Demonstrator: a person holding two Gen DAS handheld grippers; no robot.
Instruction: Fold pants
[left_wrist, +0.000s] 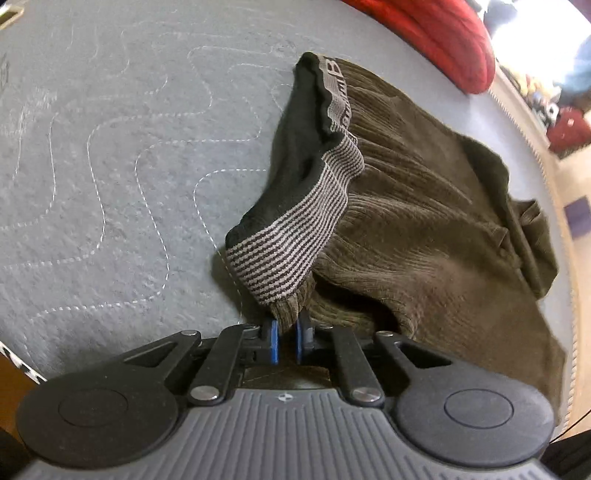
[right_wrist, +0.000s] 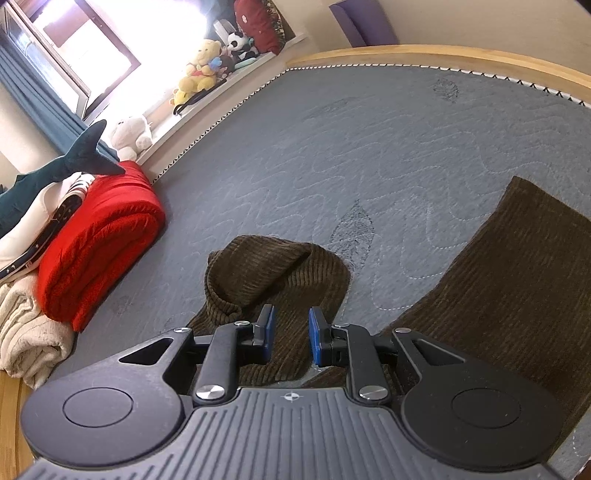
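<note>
1. Gripper states first: my left gripper is clamped on the edge of the pants at the waist, where the striped elastic waistband has turned outward; my right gripper has its jaws apart and holds nothing, hovering just above one pant leg.

2. Where the pants are: they lie on the grey quilted bed, brown corduroy. In the left wrist view the waist end is lifted and bunched. In the right wrist view the near leg curls over on itself at its end, while the other leg lies flatter, apart from it.

3. Progress, as I judge it: early. The legs are not yet laid together, nothing is smoothed, and no neat fold shows. Left to do: bring one leg onto the other, flatten, then fold along the length.

4. Room and edges: plenty of bare mattress lies ahead of both grippers. A red folded blanket with a pile of bedding sits to one side, near the pants. The wooden bed frame bounds the far side, well apart.
</note>
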